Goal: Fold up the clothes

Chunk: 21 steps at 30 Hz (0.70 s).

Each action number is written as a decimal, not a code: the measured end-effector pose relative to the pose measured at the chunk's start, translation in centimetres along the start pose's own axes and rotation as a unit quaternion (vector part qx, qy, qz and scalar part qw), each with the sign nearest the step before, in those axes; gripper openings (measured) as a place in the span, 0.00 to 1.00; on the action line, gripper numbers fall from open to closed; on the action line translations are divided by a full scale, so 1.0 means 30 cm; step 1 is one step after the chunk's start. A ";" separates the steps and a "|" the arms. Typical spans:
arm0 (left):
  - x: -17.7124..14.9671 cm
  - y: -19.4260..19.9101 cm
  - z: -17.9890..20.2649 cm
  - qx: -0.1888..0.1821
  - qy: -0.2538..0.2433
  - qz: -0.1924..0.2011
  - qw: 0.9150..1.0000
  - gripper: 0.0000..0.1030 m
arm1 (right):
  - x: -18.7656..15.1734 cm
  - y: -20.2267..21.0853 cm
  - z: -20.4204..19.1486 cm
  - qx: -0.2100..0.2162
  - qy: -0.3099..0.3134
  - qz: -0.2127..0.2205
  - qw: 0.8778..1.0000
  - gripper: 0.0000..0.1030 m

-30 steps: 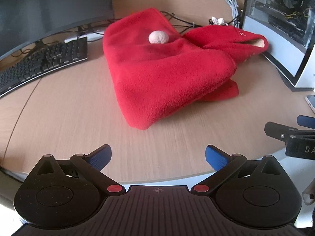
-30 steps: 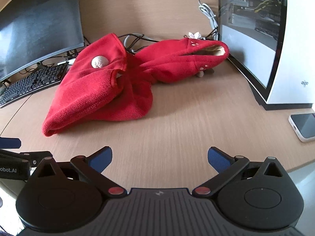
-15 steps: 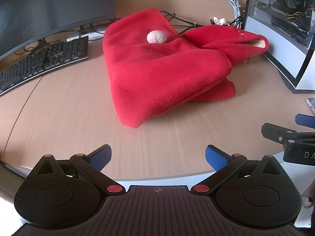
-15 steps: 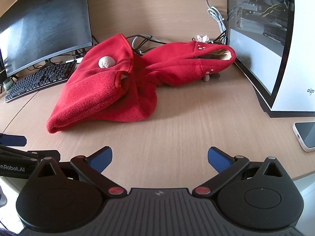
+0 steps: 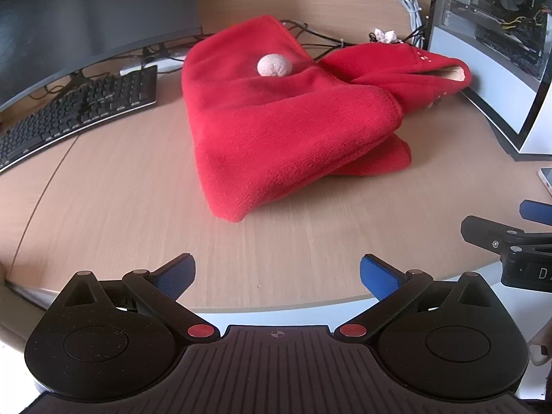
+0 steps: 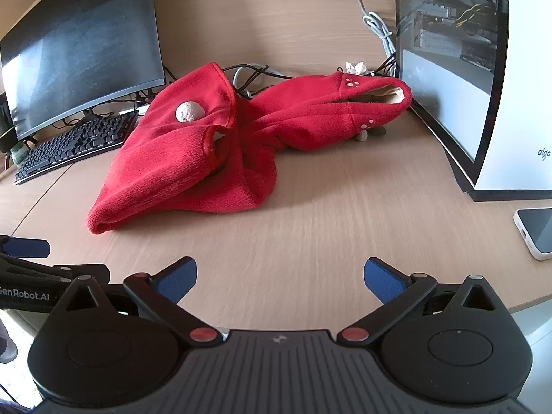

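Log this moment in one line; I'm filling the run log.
left gripper open | right gripper open | red garment bunched on desk, untouched

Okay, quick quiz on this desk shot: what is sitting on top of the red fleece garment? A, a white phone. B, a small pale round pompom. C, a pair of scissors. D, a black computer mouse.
B: a small pale round pompom rests on the upper fold of the red fleece garment; the white phone lies apart on the wooden desk.
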State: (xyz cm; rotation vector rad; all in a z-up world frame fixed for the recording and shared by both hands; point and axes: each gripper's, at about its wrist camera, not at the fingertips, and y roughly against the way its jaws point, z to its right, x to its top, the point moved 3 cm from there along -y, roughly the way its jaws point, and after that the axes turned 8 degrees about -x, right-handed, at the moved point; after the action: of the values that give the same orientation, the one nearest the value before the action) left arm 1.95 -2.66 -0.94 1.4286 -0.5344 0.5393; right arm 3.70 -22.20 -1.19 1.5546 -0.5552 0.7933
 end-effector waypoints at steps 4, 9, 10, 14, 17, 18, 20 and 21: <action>-0.006 0.003 -0.004 0.001 0.000 -0.001 1.000 1.00 | -0.003 0.006 -0.010 0.004 0.002 -0.001 1.000 1.00; -0.007 0.006 -0.010 -0.001 -0.002 -0.001 1.000 1.00 | -0.010 0.011 -0.016 0.005 0.000 -0.003 1.000 1.00; -0.007 0.006 -0.011 -0.001 -0.002 -0.001 1.000 1.00 | -0.010 0.011 -0.016 0.005 -0.001 -0.003 1.000 1.00; -0.007 0.008 -0.010 0.002 -0.004 0.001 1.000 1.00 | -0.010 0.013 -0.015 0.003 -0.005 -0.002 1.000 1.00; -0.006 0.009 -0.016 0.004 -0.002 0.001 1.000 1.00 | -0.007 0.013 -0.013 0.001 -0.004 0.000 1.000 1.00; -0.006 0.010 -0.016 0.005 -0.002 0.001 1.000 1.00 | -0.006 0.014 -0.014 0.001 -0.003 0.002 1.000 1.00; -0.004 0.013 -0.014 0.005 -0.005 0.004 1.000 1.00 | -0.005 0.014 -0.013 0.000 -0.001 0.004 1.000 1.00; -0.003 0.015 -0.014 0.006 -0.006 0.005 1.000 1.00 | -0.004 0.016 -0.013 0.001 -0.001 0.006 1.000 1.00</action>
State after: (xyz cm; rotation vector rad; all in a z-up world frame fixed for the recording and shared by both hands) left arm 1.59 -2.22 -0.67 1.4418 -0.5504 0.5428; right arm 3.21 -21.90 -0.97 1.5542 -0.5663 0.8024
